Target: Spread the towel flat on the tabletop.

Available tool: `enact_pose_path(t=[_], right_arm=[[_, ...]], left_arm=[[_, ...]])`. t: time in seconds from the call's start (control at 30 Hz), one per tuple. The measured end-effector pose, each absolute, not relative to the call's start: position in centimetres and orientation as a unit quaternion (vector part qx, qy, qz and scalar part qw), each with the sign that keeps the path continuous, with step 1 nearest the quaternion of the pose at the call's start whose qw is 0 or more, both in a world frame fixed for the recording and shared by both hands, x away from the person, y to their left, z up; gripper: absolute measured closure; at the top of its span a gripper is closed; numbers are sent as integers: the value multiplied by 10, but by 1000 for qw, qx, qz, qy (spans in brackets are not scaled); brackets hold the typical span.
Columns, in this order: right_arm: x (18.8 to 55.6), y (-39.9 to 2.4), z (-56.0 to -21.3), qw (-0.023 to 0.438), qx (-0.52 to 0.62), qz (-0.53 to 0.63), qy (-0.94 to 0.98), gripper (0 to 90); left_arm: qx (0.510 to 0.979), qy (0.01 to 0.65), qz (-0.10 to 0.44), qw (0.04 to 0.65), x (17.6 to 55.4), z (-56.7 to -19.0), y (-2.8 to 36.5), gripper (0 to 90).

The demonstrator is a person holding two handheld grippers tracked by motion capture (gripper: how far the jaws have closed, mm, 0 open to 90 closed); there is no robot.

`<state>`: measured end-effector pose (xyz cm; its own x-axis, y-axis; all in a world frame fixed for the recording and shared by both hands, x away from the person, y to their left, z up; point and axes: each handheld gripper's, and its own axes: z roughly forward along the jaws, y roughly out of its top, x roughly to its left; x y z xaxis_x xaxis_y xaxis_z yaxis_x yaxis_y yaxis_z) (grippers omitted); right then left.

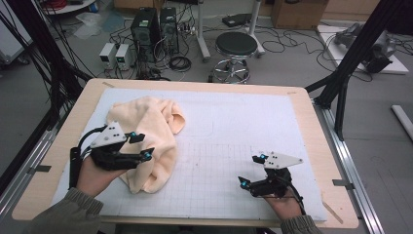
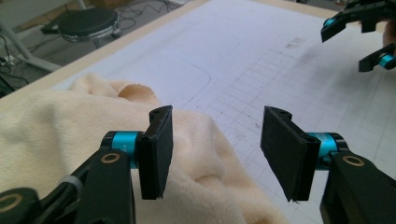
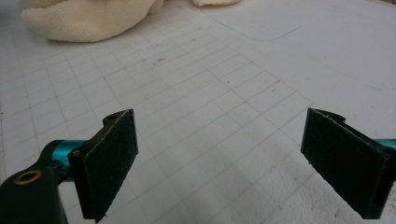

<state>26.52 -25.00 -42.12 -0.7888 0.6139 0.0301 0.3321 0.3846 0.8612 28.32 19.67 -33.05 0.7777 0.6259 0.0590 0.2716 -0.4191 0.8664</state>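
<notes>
Toward the worktop's [image 1: 311, 146] left edge lies the crumpled cream towel [image 1: 151, 131]; left hand-held gripper [image 1: 139, 146] hovers over it, half open and empty; right hand-held gripper [image 1: 252, 169] wide, empty; best pinch a clean corner.

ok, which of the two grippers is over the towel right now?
The left gripper. It hovers above the cream towel with its jaws open and nothing between them, while the right gripper sits over the bare gridded mat.
</notes>
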Motion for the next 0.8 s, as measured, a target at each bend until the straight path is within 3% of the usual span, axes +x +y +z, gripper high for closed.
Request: enact_pose_path(t=[0.13, 0.43, 0.63, 0.8], right_arm=[[266, -250, -421, 149, 288, 473, 820, 102], [266, -250, -422, 145, 285, 474, 821, 102], [266, -250, -422, 144, 284, 473, 822, 102], [265, -249, -422, 146, 282, 472, 822, 102]], left_arm=[[834, 289, 178, 435, 309, -349, 185, 388], [858, 326, 146, 370, 343, -392, 182, 388], [854, 347, 133, 364, 343, -408, 193, 537], [861, 330, 132, 364, 333, -404, 188, 675]])
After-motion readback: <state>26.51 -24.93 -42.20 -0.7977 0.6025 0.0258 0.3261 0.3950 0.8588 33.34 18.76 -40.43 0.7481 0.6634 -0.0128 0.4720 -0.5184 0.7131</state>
